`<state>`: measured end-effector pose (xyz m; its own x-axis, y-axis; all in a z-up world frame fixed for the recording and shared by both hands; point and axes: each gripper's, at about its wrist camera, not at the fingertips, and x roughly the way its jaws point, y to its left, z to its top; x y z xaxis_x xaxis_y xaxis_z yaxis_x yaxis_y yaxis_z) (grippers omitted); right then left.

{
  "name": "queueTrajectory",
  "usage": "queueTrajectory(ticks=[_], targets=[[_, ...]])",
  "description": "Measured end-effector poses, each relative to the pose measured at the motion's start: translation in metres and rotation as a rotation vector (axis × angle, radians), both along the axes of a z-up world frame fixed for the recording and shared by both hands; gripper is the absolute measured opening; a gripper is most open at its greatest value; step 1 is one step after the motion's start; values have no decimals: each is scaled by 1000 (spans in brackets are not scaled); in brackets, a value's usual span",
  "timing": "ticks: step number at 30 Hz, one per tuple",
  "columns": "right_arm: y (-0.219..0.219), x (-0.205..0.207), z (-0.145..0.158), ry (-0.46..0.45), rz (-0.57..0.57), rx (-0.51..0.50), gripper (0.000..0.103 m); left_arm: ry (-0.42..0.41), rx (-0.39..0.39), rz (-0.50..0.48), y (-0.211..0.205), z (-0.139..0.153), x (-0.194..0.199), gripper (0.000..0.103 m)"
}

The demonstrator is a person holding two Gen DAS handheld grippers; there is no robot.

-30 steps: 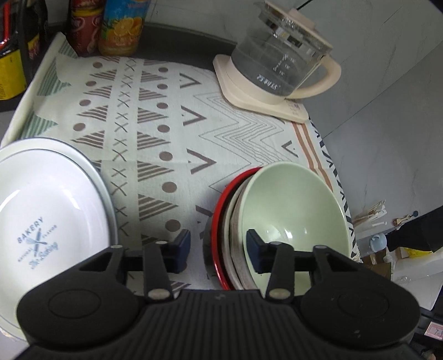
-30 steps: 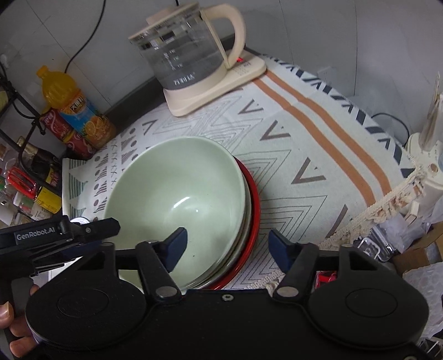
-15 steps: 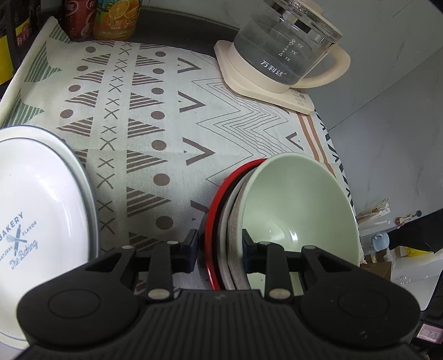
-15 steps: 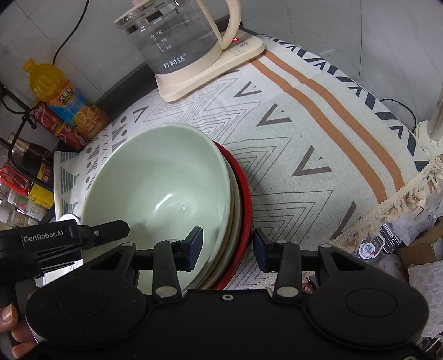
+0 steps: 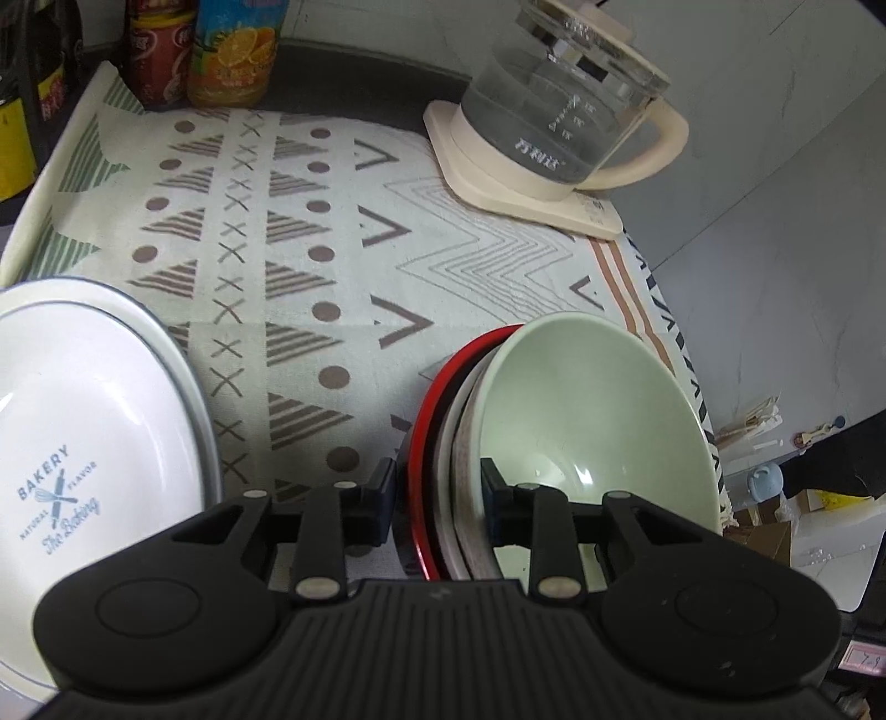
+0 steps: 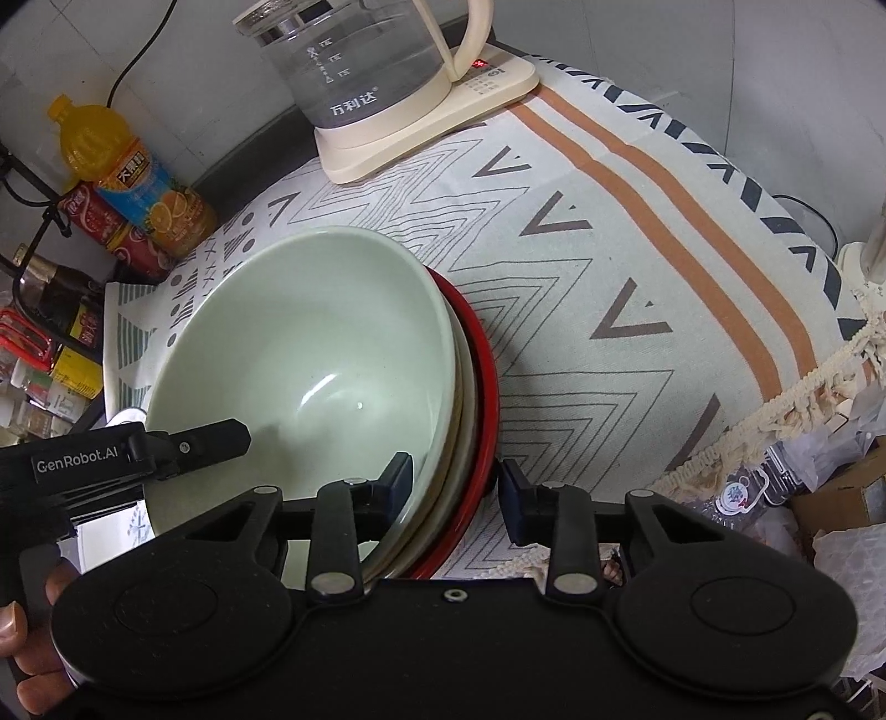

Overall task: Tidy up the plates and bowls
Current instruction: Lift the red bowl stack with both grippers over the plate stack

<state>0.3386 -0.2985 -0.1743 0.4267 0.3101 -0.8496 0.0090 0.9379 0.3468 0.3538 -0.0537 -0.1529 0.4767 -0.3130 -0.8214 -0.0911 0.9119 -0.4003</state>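
Clamping onto the stack of dishes (image 5: 465, 443) from both sides at once. Sitting on the patterned cloth (image 5: 310, 221), at five o'clock in the left wrist view and dead centre in the right one. Topped by a pale green bowl (image 5: 598, 421), with a couple of whitish dishes under it and a red plate (image 5: 437, 382) at the bottom.

Biting the stack's nine o'clock rim with the left gripper (image 5: 437, 498): one pad outside the red plate, the other inside the green bowl, all the rims pinched between. Just been closing in on that rim, and now pressed against it.

Taking the rim toward four o'clock with the right gripper (image 6: 457, 482), as seen from its own camera. Same arrangement mirrored, with one pad down in the bowl and the other hard up against the red edge. Just been narrowing those jaws as well, rims caught between them.

Spotting a hand (image 6: 22, 637) wrapped around the left tool's handle at eight o'clock in the right view.

Lying apart at nine o'clock in the left view, a white plate (image 5: 83, 432) with blue bakery lettering. Standing at one o'clock on its cream base, a glass kettle (image 5: 554, 111). Lined up at eleven o'clock off the cloth's far edge, an orange drink bottle (image 5: 232, 50) and a red one (image 5: 160, 55) beside it.
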Motion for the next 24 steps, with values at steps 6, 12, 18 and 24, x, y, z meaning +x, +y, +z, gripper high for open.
queueTrajectory(ticks=[6, 12, 18, 24], targets=[[8, -2, 13, -33, 18, 3, 33, -38, -5, 18, 10, 14, -3, 29], [18, -1, 31, -73, 36, 7, 33, -79, -9, 45, 24, 30, -8, 29], [35, 0, 48, -112, 70, 14, 33, -109, -11, 87, 44, 46, -17, 29], [54, -1, 61, -146, 113, 19, 33, -129, -7, 127, 64, 54, -26, 29]])
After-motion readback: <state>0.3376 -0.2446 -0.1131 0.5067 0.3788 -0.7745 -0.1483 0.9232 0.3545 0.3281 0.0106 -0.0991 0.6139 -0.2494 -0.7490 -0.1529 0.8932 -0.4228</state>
